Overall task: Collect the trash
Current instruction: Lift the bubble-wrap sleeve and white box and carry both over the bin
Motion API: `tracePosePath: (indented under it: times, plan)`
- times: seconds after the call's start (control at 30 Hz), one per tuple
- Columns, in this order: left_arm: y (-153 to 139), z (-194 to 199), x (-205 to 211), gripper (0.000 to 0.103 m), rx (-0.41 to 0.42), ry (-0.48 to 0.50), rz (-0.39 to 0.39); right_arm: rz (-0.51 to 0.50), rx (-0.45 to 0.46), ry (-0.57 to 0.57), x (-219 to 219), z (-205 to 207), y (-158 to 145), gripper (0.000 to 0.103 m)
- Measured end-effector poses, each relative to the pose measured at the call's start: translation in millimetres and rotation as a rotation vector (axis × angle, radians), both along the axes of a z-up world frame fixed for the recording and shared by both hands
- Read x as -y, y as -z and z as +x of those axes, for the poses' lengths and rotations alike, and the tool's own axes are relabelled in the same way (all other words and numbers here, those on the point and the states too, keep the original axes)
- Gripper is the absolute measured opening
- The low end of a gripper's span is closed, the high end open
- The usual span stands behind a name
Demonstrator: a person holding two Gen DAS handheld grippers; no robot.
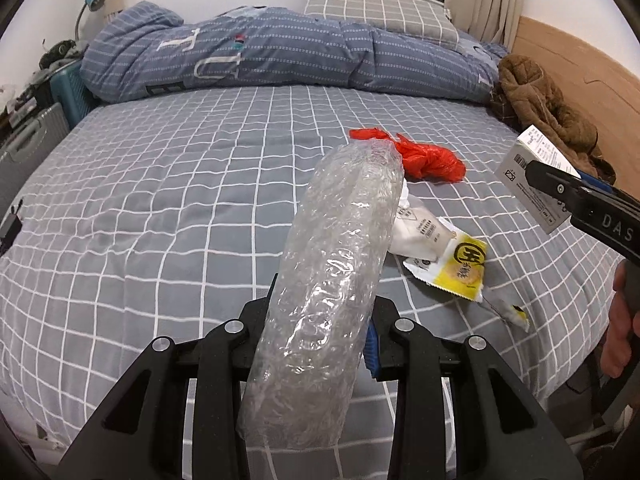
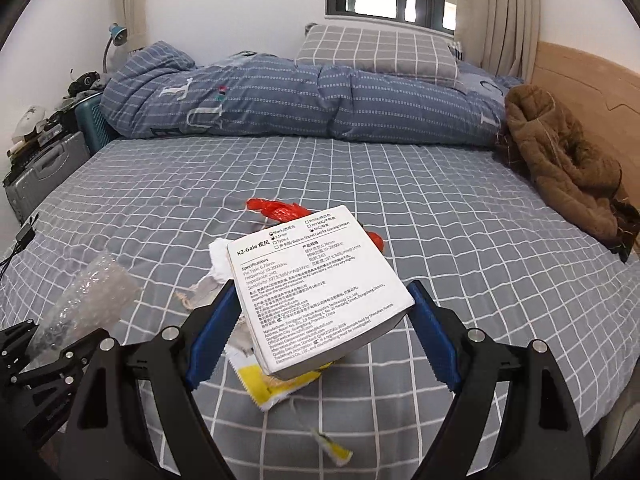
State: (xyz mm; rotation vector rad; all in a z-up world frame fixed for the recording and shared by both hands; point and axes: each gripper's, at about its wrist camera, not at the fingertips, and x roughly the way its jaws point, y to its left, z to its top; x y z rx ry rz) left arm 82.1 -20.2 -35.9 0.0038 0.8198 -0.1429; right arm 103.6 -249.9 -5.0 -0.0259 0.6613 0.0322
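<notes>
My left gripper point(image 1: 320, 320) is shut on a roll of clear bubble wrap point(image 1: 332, 280) that sticks up and forward between its jaws, above the bed. My right gripper point(image 2: 322, 292) is shut on a white printed box point(image 2: 312, 280), its blue pads pressed on the box's two sides. The box point(image 1: 520, 168) also shows at the right edge of the left wrist view. On the grey checked sheet point(image 1: 180, 200) lie a crumpled red plastic bag point(image 1: 424, 156), a white packet point(image 1: 416, 228), a yellow snack wrapper point(image 1: 460, 268) and a small torn yellow scrap point(image 2: 336, 448).
A folded blue duvet point(image 1: 280, 56) and a checked pillow point(image 1: 380, 12) fill the back of the bed. A brown jacket point(image 2: 560, 160) lies at the right by the wooden headboard point(image 2: 592, 92). Suitcases point(image 2: 44, 172) stand left of the bed. A hand point(image 1: 624, 320) grips the right tool.
</notes>
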Motion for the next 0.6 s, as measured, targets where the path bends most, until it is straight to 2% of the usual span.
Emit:
tracePosePath:
  times: [0.6]
  plan:
    - [-11, -59, -4, 0.033, 0.01, -0.012, -0.055, 0.038, 0.006, 0.004, -9, -71, -5, 0.08]
